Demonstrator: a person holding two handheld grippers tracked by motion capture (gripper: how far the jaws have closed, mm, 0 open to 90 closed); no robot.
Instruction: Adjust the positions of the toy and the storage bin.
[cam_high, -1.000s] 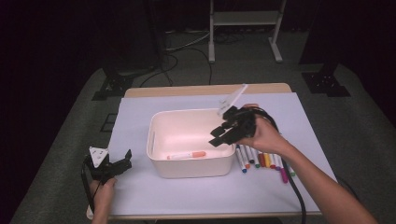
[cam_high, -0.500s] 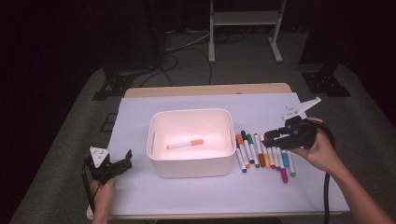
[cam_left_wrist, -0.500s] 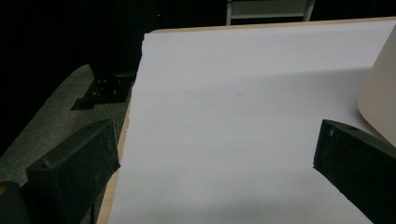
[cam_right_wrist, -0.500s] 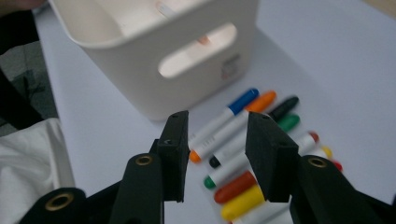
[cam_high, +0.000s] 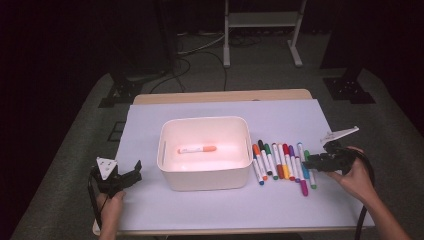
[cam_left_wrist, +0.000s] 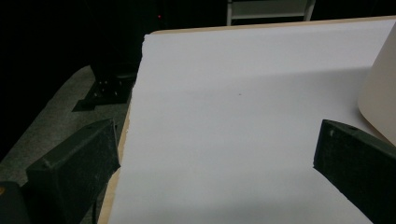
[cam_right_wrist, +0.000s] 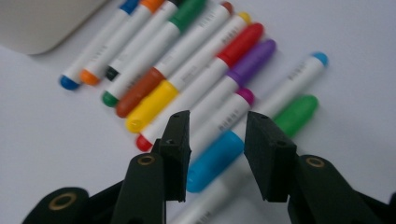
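A: Right gripper view, item one: the blue-capped marker (cam_right_wrist: 219, 158), lying on the white surface (cam_high: 210, 107) at the near end of the marker row (cam_high: 282, 162). We list it first because the right gripper (cam_right_wrist: 217, 140) has its fingers (cam_right_wrist: 177, 140) on either side of it, spread, not yet pressing. Nothing gripped.

B: We agree. Since the frame a second ago that hand has left the space over the bin and come down to the row. Item two?

A: The row's other markers: green-capped marker (cam_right_wrist: 294, 114) just beside the blue one, then magenta, purple, red, yellow, brown, green, black, orange and blue, lying side by side and mostly touching. We judge they are laid parallel so that each can be taken singly from the outer edge.

B: Item three, the bin (cam_high: 205, 152).

A: White, open-topped, just left of the row in the high view. Contents: one orange marker (cam_high: 197, 149), lying flat on the bottom. We read the work as moving markers from row to bin, barely begun.

B: And the left gripper (cam_high: 127, 178)?

A: Parked near the front left corner of the surface, well apart from the bin. The left gripper view has its fingers (cam_left_wrist: 74, 165) wide, holding nothing, pointing across bare white sheet. We take it as idle, kept clear of the other hand's path.
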